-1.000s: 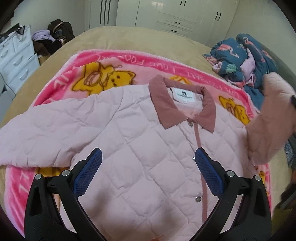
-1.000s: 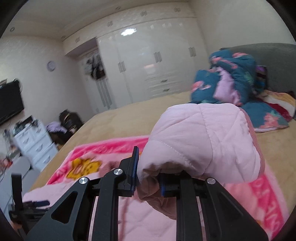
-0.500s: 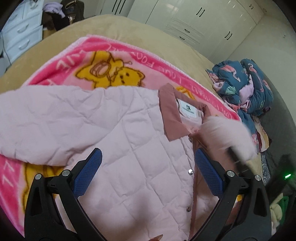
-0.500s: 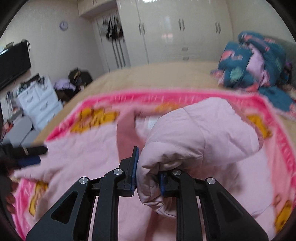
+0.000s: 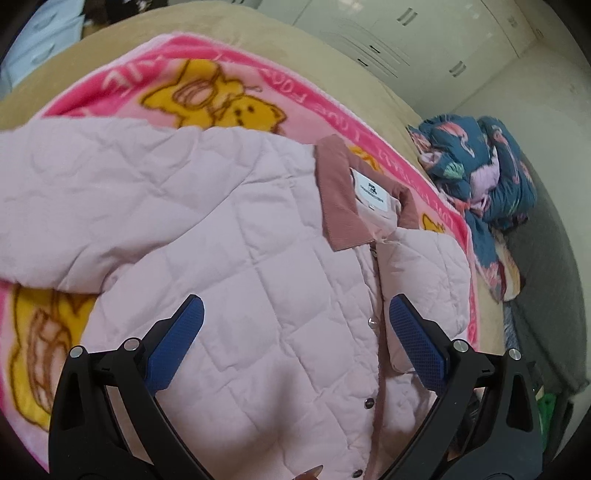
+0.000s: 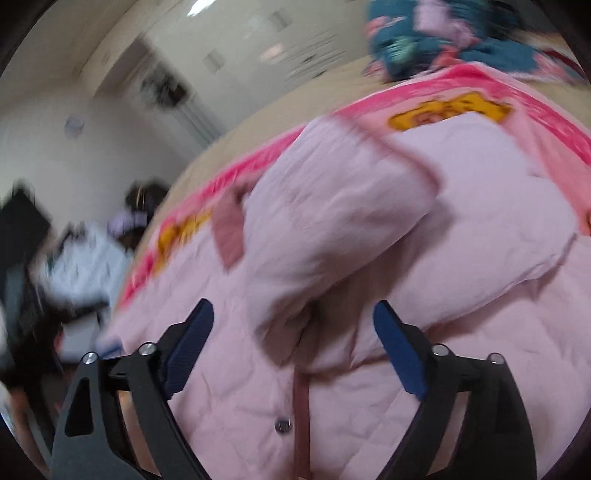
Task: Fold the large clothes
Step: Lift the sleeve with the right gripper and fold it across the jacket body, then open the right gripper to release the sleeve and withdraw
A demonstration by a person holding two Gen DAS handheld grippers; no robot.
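A pale pink quilted jacket (image 5: 240, 258) with a dusty-rose collar (image 5: 336, 199) lies front up on a pink cartoon blanket (image 5: 229, 99). Its left sleeve (image 5: 74, 206) stretches out to the left. Its right sleeve (image 5: 428, 266) lies folded over the chest; in the blurred right wrist view this sleeve (image 6: 332, 229) lies across the jacket front. My left gripper (image 5: 295, 339) is open and empty above the jacket's front. My right gripper (image 6: 293, 347) is open and empty just short of the folded sleeve's cuff.
The blanket covers a tan bed (image 5: 280, 48). A heap of dark blue floral bedding (image 5: 480, 166) sits at the bed's right side. White wardrobes (image 5: 406, 33) stand behind. A white drawer unit (image 6: 85, 266) stands left of the bed.
My right gripper carried the right sleeve over the jacket's chest, then opened and let it go. The sleeve now lies folded across the front. My left gripper stayed open.
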